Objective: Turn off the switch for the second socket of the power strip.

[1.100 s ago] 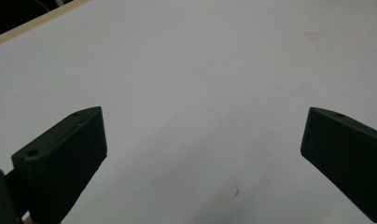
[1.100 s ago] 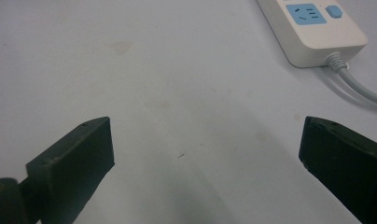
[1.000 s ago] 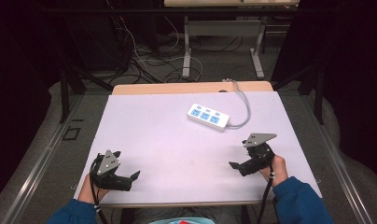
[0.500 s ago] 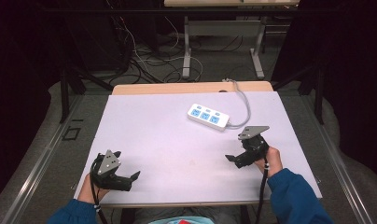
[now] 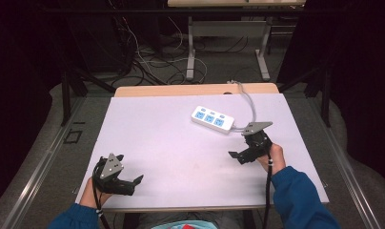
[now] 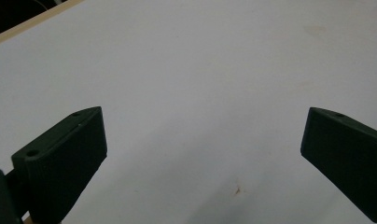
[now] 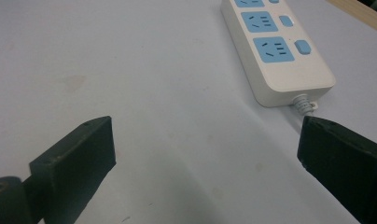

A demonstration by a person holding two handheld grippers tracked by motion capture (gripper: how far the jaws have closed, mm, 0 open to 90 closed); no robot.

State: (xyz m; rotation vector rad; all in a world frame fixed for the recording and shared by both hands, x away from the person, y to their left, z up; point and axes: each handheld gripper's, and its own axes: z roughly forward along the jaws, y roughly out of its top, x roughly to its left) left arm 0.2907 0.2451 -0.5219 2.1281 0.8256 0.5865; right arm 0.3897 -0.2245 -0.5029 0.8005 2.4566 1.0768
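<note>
The power strip (image 5: 212,119) lies on the surface (image 5: 171,133), toward its far right corner, its cable (image 5: 245,98) running off the far edge. The right gripper (image 5: 239,156) sits just before it, near the right edge. The left gripper (image 5: 131,183) rests at the near left corner.

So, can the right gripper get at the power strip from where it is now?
Probably yes. The right gripper is open, and the power strip lies just ahead on the table with bare surface between; only its cord runs close to one jaw.
</note>
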